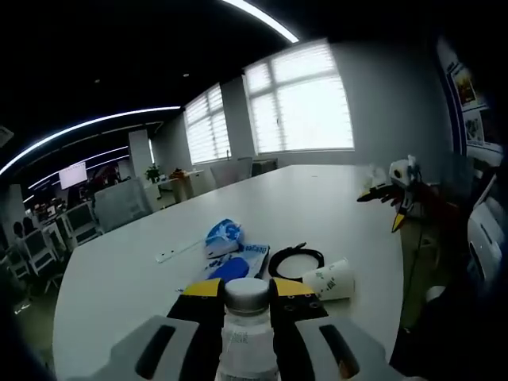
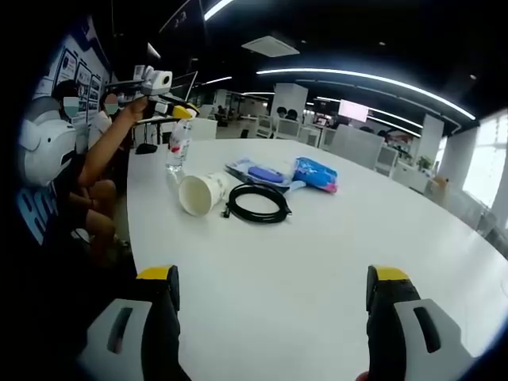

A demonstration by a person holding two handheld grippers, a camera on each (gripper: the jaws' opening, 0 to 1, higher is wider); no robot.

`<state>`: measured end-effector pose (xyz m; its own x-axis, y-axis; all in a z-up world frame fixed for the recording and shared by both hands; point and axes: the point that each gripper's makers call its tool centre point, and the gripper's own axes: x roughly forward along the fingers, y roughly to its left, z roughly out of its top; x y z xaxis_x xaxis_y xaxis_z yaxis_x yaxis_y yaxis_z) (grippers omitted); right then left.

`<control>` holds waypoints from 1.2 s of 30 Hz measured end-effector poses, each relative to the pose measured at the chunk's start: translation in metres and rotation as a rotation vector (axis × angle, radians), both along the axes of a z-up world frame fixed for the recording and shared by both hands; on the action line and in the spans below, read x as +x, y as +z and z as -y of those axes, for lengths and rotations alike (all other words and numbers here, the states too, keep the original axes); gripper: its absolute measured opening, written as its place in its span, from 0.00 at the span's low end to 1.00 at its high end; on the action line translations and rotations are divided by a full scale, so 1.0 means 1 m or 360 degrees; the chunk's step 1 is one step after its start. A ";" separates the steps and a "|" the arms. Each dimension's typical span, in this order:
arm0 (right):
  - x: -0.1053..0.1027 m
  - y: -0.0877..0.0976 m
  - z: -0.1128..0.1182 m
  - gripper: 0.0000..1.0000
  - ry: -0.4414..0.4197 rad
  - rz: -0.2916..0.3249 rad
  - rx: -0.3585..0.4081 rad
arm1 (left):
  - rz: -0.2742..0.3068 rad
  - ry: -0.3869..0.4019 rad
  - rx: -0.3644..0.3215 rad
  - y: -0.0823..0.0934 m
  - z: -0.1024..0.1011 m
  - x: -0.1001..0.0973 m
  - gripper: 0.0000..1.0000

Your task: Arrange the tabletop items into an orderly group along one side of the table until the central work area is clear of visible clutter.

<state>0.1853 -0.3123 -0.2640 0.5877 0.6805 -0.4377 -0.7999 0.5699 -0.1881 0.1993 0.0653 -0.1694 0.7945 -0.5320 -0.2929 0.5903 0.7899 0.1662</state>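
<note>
Two tools were in my hands at this moment. My left tool (image 1: 248, 305) was clenched on a clear plastic bottle (image 1: 247, 333) with a grey cap, lifted over the near edge of the white surface (image 1: 317, 198). My right tool (image 2: 270, 290) hung released, jaws wide apart with nothing between them, well short of the clutter.

I took the black cable coil (image 2: 256, 204) as my landmark. Just beside the coil lay a paper cup (image 2: 202, 193) on its side; beyond the coil sat a flat blue package (image 2: 260, 172) and a blue pouch (image 2: 317, 174), touching or nearly so. I could not tell which.

I judged the bottle stiff enough but slick, so a grip at the neck under the cap seemed safest. The cup looked light and crushable and would roll; I would pinch its rim gently. The coil would be floppy, best caught across its bundled strands.
</note>
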 end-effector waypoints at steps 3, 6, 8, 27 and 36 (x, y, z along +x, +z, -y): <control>-0.001 0.000 -0.001 0.95 0.0003 0.0003 0.0008 | 0.0012 0.0009 -0.0026 0.002 -0.006 -0.005 0.19; -0.001 0.000 -0.001 0.95 0.0004 0.0002 0.0011 | 0.0028 0.0043 -0.0061 0.004 -0.015 -0.012 0.19; -0.001 0.000 -0.002 0.95 0.0009 -0.0001 0.0002 | 0.0034 0.0052 -0.0089 0.004 -0.020 -0.016 0.19; -0.007 0.000 -0.013 0.95 0.0049 -0.0005 -0.0026 | 0.0116 0.0128 -0.0242 0.006 -0.052 -0.039 0.20; -0.008 -0.001 -0.014 0.94 0.0047 -0.0012 -0.0041 | 0.0221 0.0076 -0.0152 0.009 -0.050 -0.044 0.20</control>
<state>0.1777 -0.2982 -0.2648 0.5638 0.6861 -0.4598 -0.8180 0.5408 -0.1961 0.1556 0.1152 -0.1601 0.8489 -0.5127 -0.1284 0.5280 0.8327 0.1664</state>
